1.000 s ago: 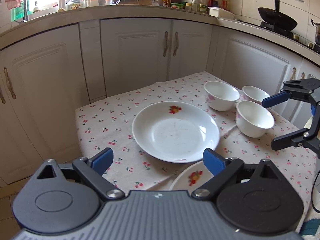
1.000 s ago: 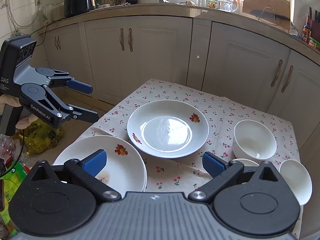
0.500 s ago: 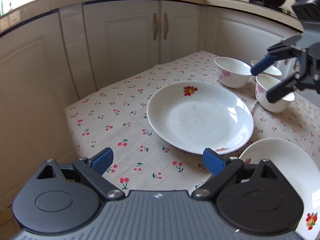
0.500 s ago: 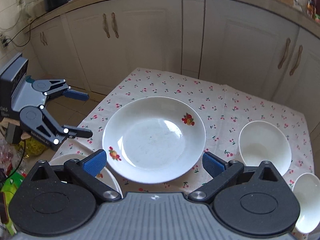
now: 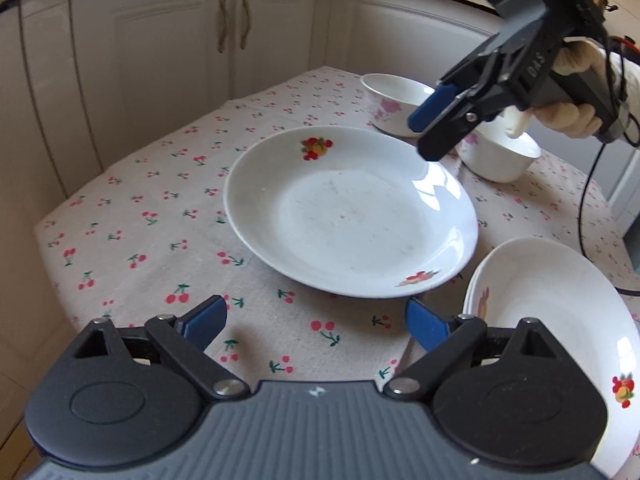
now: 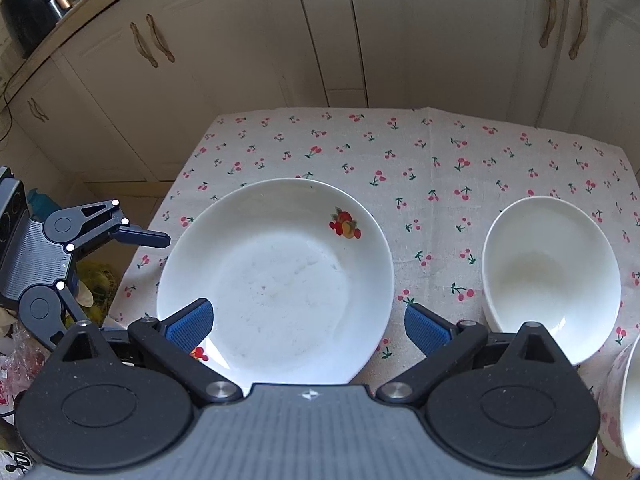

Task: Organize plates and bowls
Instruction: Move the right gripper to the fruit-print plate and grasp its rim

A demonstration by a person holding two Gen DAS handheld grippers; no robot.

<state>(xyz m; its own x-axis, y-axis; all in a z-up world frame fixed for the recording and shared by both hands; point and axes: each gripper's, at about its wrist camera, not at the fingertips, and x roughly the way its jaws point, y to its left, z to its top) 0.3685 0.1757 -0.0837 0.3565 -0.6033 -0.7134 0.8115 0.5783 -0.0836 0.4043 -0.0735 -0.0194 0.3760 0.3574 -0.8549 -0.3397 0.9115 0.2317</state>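
A large white plate with fruit prints lies mid-table; it also shows in the right wrist view. A second white plate lies at the table's near right in the left wrist view. White bowls stand at the far right, one beside the plate in the right wrist view. My left gripper is open and empty, low over the cloth short of the plate's near rim. My right gripper is open and empty, hovering over the plate's rim; it also shows in the left wrist view.
The table carries a cherry-print cloth. Cream kitchen cabinets stand close behind it. Another bowl's edge shows at the far right. Bags lie on the floor past the table's left edge.
Both grippers have moved down and in toward the large plate. The right gripper now hangs over its rim; the left sits lower by its opposite side. Both stay open.
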